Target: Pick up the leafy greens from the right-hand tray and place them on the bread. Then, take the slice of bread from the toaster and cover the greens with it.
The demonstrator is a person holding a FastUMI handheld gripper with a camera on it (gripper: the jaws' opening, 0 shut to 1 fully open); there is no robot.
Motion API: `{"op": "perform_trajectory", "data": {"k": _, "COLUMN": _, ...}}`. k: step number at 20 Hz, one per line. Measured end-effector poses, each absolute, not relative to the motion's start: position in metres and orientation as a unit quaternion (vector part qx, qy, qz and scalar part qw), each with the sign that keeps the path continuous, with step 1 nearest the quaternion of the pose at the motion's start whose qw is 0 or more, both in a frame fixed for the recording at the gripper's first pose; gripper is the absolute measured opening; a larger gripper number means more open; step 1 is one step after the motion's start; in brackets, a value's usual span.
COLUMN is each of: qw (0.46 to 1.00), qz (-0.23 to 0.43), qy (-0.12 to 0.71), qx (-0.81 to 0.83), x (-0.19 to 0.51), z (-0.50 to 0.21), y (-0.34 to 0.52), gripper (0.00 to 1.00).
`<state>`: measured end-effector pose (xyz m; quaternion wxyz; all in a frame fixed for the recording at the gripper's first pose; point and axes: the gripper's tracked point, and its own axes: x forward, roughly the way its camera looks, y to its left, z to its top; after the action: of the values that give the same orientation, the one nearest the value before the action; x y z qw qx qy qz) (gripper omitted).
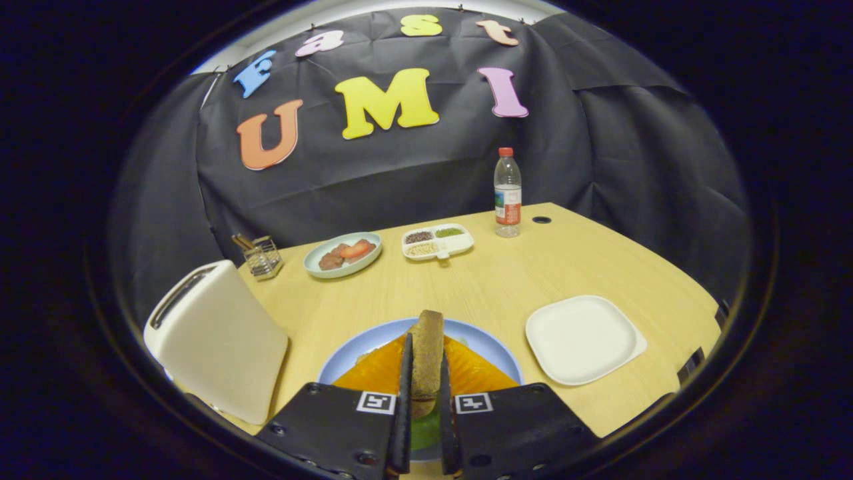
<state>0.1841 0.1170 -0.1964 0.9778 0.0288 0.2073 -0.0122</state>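
1. My tongs (424,373) are clamped on the slice of bread (426,353), both fingers pressing its flat faces, held edge-up over the blue plate (490,347).
2. The leafy greens (425,432) peek out between my fingers, mostly hidden beneath them, lying on the orange bread (376,370).
3. The toaster (213,340) stands just beside the plate on the bench (506,280).
4. The bottle (507,193) label is too small to read.

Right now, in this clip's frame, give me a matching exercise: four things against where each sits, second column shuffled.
Things:
1. bread slice
2. toaster
3. white tray
4. water bottle

Places:
A. far end of the table, upright
B. right of the blue plate
C. between the gripper fingers, on edge
D. left of the blue plate

Pairs: 1-C, 2-D, 3-B, 4-A
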Motion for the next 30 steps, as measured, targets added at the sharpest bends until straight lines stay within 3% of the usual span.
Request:
{"op": "perform_trajectory", "data": {"k": 4, "qw": 0.975, "qz": -0.019, "qy": 0.219, "qx": 0.025, "x": 0.184, "z": -0.213, "y": 0.105, "gripper": 0.18}}
{"op": "perform_trajectory", "data": {"k": 6, "qw": 0.975, "qz": -0.021, "qy": 0.222, "qx": 0.014, "x": 0.185, "z": -0.22, "y": 0.101, "gripper": 0.27}}
{"op": "perform_trajectory", "data": {"k": 8, "qw": 0.976, "qz": -0.02, "qy": 0.217, "qx": 0.011, "x": 0.183, "z": -0.221, "y": 0.1, "gripper": 0.27}}
{"op": "perform_trajectory", "data": {"k": 11, "qw": 0.977, "qz": -0.031, "qy": 0.213, "qx": 0.004, "x": 0.184, "z": -0.223, "y": 0.095, "gripper": 0.37}}
{"op": "perform_trajectory", "data": {"k": 14, "qw": 0.975, "qz": -0.053, "qy": 0.214, "qx": -0.015, "x": 0.18, "z": -0.224, "y": 0.087, "gripper": 0.58}}
{"op": "perform_trajectory", "data": {"k": 16, "qw": 0.977, "qz": -0.049, "qy": 0.206, "qx": -0.012, "x": 0.178, "z": -0.216, "y": 0.09, "gripper": 0.64}}
{"op": "perform_trajectory", "data": {"k": 18, "qw": 0.976, "qz": -0.032, "qy": 0.214, "qx": -0.013, "x": 0.174, "z": -0.211, "y": 0.099, "gripper": 0.82}}
{"op": "perform_trajectory", "data": {"k": 23, "qw": 0.988, "qz": -0.017, "qy": 0.15, "qx": -0.029, "x": 0.148, "z": -0.142, "y": 0.118, "gripper": 0.93}}
{"op": "perform_trajectory", "data": {"k": 30, "qw": 0.998, "qz": 0.005, "qy": 0.062, "qx": -0.023, "x": 0.073, "z": -0.044, "y": 0.137, "gripper": 0.93}}
